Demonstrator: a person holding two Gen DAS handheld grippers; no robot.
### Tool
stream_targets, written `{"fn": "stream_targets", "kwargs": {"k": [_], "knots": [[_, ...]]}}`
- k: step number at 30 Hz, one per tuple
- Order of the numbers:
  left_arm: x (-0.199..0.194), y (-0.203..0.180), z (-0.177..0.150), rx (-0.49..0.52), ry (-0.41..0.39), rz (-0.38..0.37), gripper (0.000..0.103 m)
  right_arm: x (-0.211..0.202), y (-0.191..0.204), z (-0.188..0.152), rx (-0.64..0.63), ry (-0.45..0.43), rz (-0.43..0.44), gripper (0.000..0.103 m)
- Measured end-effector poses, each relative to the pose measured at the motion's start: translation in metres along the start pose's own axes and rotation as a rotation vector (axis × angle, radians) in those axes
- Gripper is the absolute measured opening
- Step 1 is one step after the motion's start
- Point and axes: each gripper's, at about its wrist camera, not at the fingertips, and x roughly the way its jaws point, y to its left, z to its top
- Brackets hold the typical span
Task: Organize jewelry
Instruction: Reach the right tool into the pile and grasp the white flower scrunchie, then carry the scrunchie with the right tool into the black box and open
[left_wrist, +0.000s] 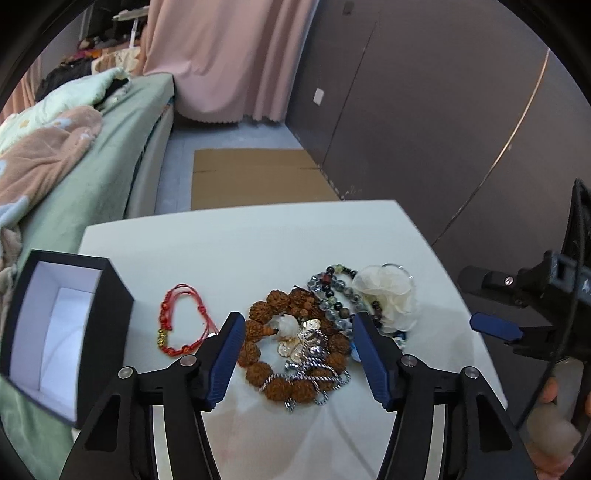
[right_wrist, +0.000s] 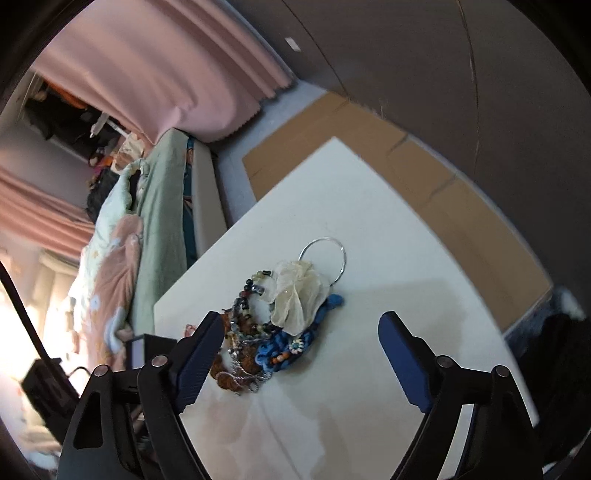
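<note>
A heap of jewelry lies on the white table (left_wrist: 236, 258): a brown seed-bead bracelet (left_wrist: 258, 369), a silver chain with charms (left_wrist: 314, 365), a dark glass-bead bracelet (left_wrist: 332, 291) and a white fabric flower (left_wrist: 388, 299) on a silver hoop. A red cord bracelet (left_wrist: 181, 321) lies apart to the left. An open black box (left_wrist: 62, 325) with white lining stands at the left edge. My left gripper (left_wrist: 295, 332) is open, its jaws on either side of the heap. My right gripper (right_wrist: 299, 336) is open over the heap; the flower (right_wrist: 299, 291), the hoop (right_wrist: 323, 258) and a blue cord bracelet (right_wrist: 291, 347) show there.
A bed with green and pink bedding (left_wrist: 74, 155) runs along the table's left side. Flat cardboard (left_wrist: 255, 177) lies on the floor beyond the table. Pink curtains (left_wrist: 229, 55) and a dark wall (left_wrist: 424, 110) stand behind. The right gripper's body (left_wrist: 535, 302) shows at the right edge.
</note>
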Motion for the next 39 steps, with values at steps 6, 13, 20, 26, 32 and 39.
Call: {"fn": "stream_targets", "kwargs": {"k": [6,13,20,26,32,39], "knots": [[0.029,0.007,0.000,-0.022,0.064,0.005,0.054,0.022,-0.001,0.009,0.030,0.048,-0.002,0.086],[0.034,0.002,-0.001,0.035,0.018,0.066,0.021,0.036,-0.004,0.010,0.041,0.078,-0.021,0.086],[0.024,0.003,0.000,0.015,0.020,-0.024,0.000,0.048,0.006,0.016,0.011,0.065,-0.039,0.086],[-0.006,0.011,0.005,-0.011,-0.050,-0.064,0.000,0.059,0.017,0.018,-0.023,0.062,-0.057,0.067],[-0.032,0.027,0.010,-0.065,-0.089,-0.098,0.000,0.070,0.017,0.012,-0.018,0.083,-0.081,0.011],[-0.073,0.048,0.016,-0.105,-0.171,-0.114,0.000,0.051,0.037,0.001,-0.061,-0.005,-0.012,0.005]]}}
